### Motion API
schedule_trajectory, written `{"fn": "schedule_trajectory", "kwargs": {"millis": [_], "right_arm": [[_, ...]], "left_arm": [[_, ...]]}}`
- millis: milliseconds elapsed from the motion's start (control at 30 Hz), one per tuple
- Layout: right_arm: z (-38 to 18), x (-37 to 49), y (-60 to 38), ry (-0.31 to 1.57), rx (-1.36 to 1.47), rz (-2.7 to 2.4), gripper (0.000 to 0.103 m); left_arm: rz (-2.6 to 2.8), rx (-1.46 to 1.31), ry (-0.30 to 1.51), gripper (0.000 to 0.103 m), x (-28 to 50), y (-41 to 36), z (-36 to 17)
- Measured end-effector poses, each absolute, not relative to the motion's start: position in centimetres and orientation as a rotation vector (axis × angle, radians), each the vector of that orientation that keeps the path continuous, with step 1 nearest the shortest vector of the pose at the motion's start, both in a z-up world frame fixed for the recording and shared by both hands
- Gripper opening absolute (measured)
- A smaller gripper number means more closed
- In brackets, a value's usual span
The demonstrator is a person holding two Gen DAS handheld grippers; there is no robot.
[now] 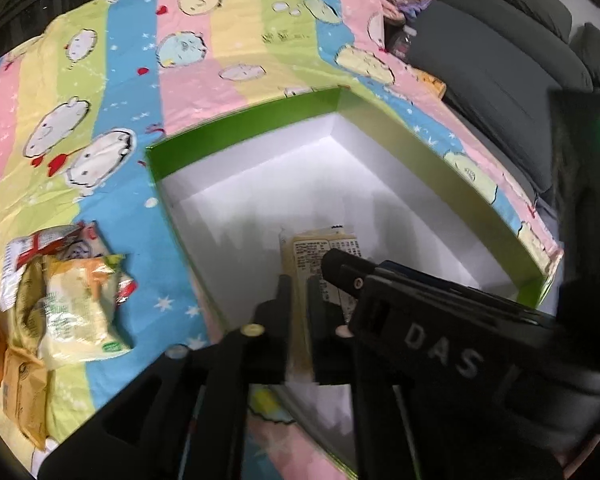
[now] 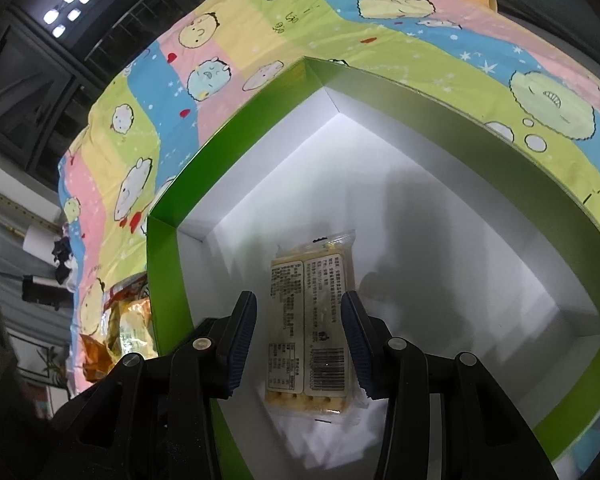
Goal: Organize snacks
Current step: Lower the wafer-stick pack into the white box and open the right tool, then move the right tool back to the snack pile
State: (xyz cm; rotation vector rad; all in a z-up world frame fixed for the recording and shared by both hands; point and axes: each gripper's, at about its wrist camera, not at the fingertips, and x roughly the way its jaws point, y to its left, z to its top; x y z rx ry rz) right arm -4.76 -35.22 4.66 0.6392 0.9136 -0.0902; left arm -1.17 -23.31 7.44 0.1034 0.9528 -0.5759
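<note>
A shallow box with a green rim (image 2: 228,132) and a white inside lies on a pastel cartoon cloth (image 1: 140,60). A yellow cracker packet (image 2: 308,360) in clear wrap, label side up, is low inside the box. My right gripper (image 2: 298,300) is shut on its long sides; I cannot tell whether the packet rests on the box floor. My left gripper (image 1: 300,280) hovers over the box's near left part, shut and empty. The same cracker packet (image 1: 320,248) shows beyond its tips. The right gripper's black housing (image 1: 440,328) crosses in from the right.
A pile of several loose snack packets (image 1: 72,292) lies on the cloth left of the box, and the pile (image 2: 128,332) also peeks past the rim in the right wrist view. A grey sofa (image 1: 500,60) stands behind on the right. Dark windows (image 2: 40,60) are at the far left.
</note>
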Motion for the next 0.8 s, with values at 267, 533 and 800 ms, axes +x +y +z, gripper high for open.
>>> {"fn": "schedule_trajectory", "kwargs": {"millis": [267,533,800], "right_arm": [[5.4,-4.9,-34.3,0.896,0.593,-0.103,0.047],[8.1,-5.8,-31.2,0.832,0.509,-0.071,0.054],[10.7,-4.7,-23.8,0.795,0.43,0.177,0.08]], "left_arm": [[-0.534,0.0,0.868,0.06,-3.3,-16.6,10.9],[-0.236,-0.122,0.797,0.086,-3.3,-4.3,11.5],[-0.067,-0.328,0.824,0.089,-0.5,6.5,10.2]]}}
